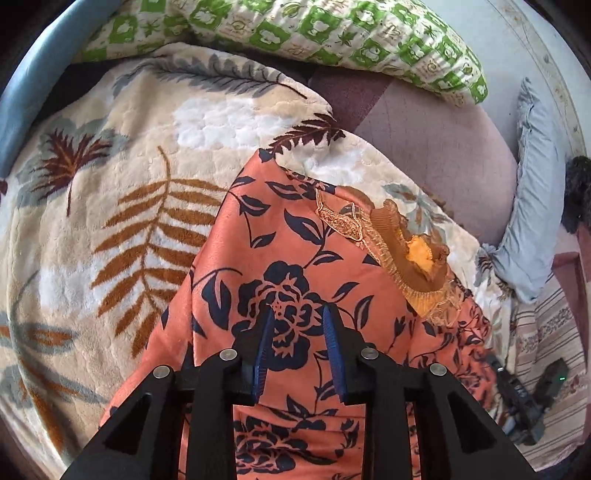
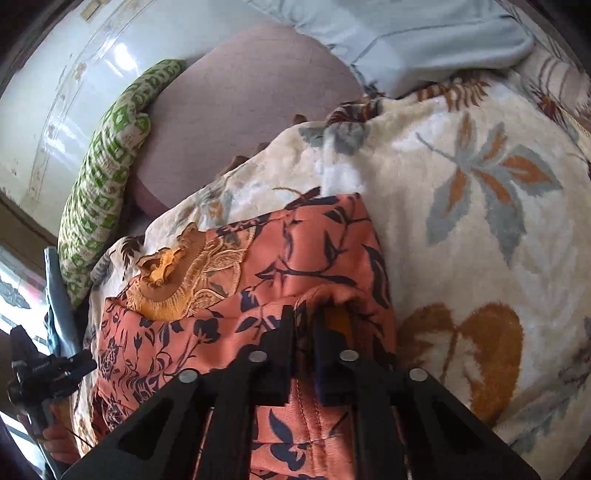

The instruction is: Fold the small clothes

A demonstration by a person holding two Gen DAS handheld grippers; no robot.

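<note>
An orange garment [image 1: 288, 258] with dark blue flowers and a gold embroidered neckline [image 1: 410, 254] lies on a leaf-patterned plush blanket [image 1: 110, 206]. My left gripper [image 1: 299, 314] hovers over the middle of the garment, its blue-padded jaws apart and empty. In the right wrist view the garment [image 2: 295, 251] lies folded over, its neckline [image 2: 177, 280] to the left. My right gripper [image 2: 303, 314] is shut on a raised fold of the garment's edge. The left gripper [image 2: 48, 369] shows at the far left.
A green-and-white patterned pillow [image 1: 332, 33] lies at the far side. A pale blue pillow [image 1: 532, 206] lies at the right, on a mauve sheet [image 1: 436, 147]. The other gripper [image 1: 532, 395] shows at the right edge. A white wall [image 2: 74, 74] lies beyond.
</note>
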